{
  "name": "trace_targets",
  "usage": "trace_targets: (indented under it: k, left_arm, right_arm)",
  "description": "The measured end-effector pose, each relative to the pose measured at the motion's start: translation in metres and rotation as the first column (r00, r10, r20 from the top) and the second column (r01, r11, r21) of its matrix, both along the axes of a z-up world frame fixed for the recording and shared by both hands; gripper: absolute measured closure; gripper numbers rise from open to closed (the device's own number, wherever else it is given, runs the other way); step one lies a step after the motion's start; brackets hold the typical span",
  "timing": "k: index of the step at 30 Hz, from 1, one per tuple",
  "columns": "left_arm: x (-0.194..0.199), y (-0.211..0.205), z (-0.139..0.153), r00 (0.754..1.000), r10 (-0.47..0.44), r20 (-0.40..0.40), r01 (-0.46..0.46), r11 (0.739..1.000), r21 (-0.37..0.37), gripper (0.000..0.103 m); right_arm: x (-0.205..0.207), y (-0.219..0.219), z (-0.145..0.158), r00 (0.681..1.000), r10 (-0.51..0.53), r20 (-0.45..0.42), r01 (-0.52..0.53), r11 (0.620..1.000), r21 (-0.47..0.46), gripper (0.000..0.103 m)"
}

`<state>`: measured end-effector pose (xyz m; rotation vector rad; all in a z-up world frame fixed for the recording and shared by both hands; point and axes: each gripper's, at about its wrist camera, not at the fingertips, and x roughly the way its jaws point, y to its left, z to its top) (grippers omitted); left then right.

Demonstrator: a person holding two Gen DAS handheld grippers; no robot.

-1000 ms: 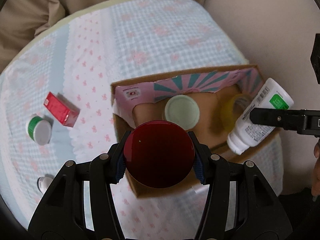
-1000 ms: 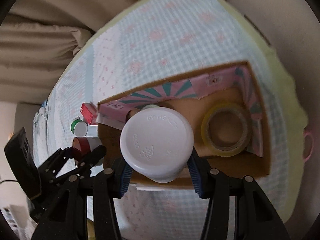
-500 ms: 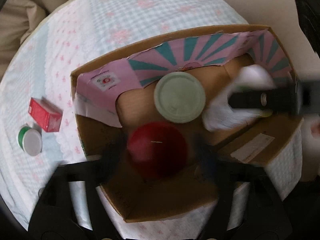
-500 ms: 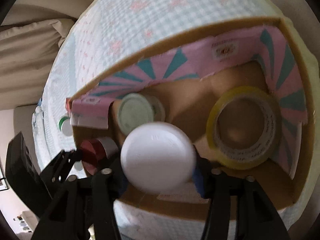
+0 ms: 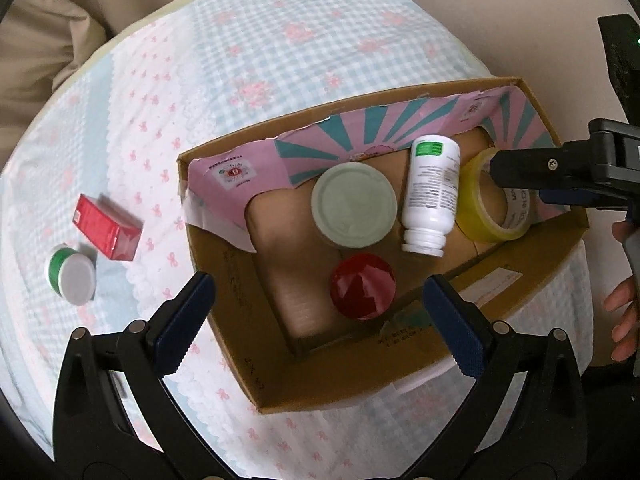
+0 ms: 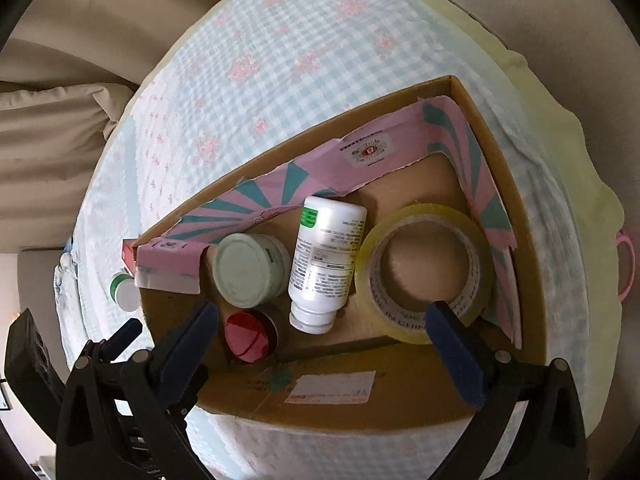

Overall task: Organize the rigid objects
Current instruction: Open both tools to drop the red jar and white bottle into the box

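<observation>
Tool (image 5: 318, 312) over red-lidded jar (image 5: 363, 286)

White bottle (image 6: 326, 260) lies beside upright red-lidded jar (image 5: 363, 286) inside cardboard box (image 5: 340, 380).

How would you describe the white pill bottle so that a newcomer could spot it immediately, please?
Look inside the open cardboard box on the checked cloth. Between the pale green round lid and the yellow tape roll lies the white plastic pill bottle, the only item on its side, with a green label patch.
</observation>
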<state>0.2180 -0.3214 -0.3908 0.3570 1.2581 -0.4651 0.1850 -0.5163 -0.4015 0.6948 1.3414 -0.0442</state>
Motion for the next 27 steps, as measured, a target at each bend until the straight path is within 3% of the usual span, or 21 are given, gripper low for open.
trace_targets:
  k: [8,15,27]
  left_arm:
    - [0.004,0.007,0.028,0.999,0.026,0.032,-0.026,1.000,-0.014,0.000]
    - [-0.018,0.029,0.075,0.995,0.049,0.082,-0.046,0.998,-0.039,0.000]
    - [-0.055,0.081,0.145,0.979,0.115,0.165,-0.101,0.991,-0.094,0.000]
  right_arm:
    - [-0.013,0.001,0.021,0.999,0.000,0.034,0.001,1.000,-0.024,0.000]
    - [-0.025,0.008,0.050,0.997,-0.015,0.076,0.021,0.997,-0.077,0.000]
    - [-0.057,0.053,0.120,0.979,0.078,0.187,-0.039,0.978,-0.204,0.000]
